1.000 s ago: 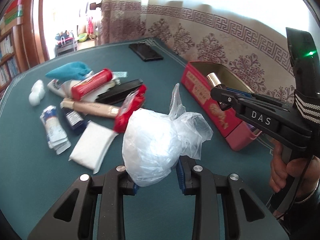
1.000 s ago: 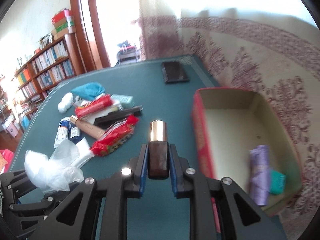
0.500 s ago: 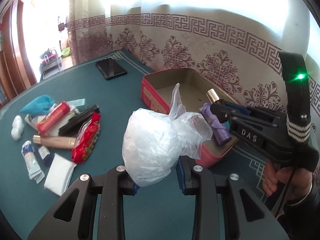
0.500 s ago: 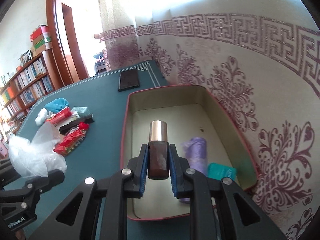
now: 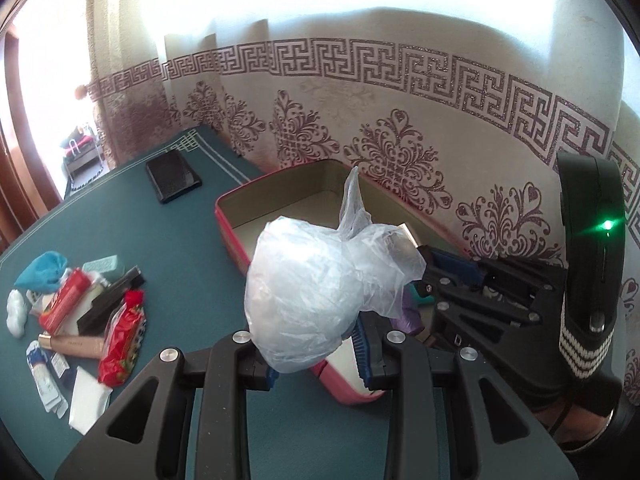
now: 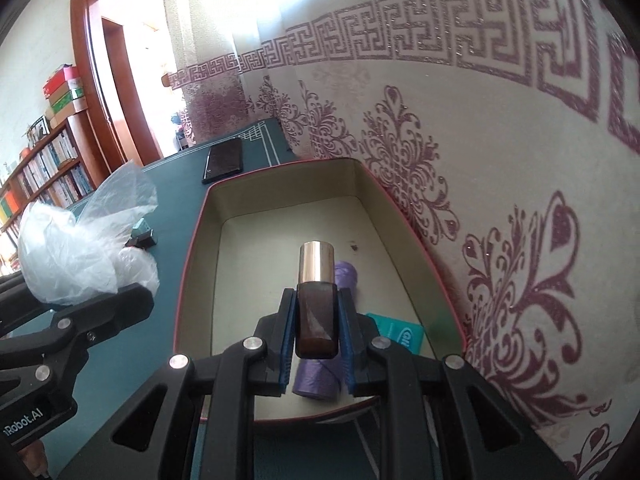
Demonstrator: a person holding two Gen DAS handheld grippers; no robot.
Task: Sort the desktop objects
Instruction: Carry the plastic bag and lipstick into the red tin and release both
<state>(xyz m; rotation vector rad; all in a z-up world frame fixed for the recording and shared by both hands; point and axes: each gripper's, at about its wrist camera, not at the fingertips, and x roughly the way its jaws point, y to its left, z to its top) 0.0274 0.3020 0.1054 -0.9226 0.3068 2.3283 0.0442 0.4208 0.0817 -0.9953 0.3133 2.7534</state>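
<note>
My left gripper (image 5: 316, 354) is shut on a crumpled clear plastic bag (image 5: 320, 288), held above the near corner of the red box (image 5: 230, 220). In the right wrist view my right gripper (image 6: 316, 338) is shut on a small brown bottle (image 6: 316, 316) with a gold cap, hanging over the inside of the red box (image 6: 192, 280). A purple roll (image 6: 320, 378) and a teal packet (image 6: 400, 336) lie on the box floor under the bottle. The right gripper (image 5: 444, 270) also shows at the right of the left wrist view, half behind the bag.
A pile of loose items (image 5: 80, 312) lies on the green table (image 5: 160, 240) at the left: red packets, tubes, a blue cloth, white tissues. A black phone (image 5: 172, 174) lies near the far edge. The patterned wall (image 6: 480, 160) runs right behind the box. Bookshelves (image 6: 44, 168) stand far left.
Both grippers swung right, from over the pile to over the red box, carrying the bag and the bottle. The pile has slid to the left of both views.
</note>
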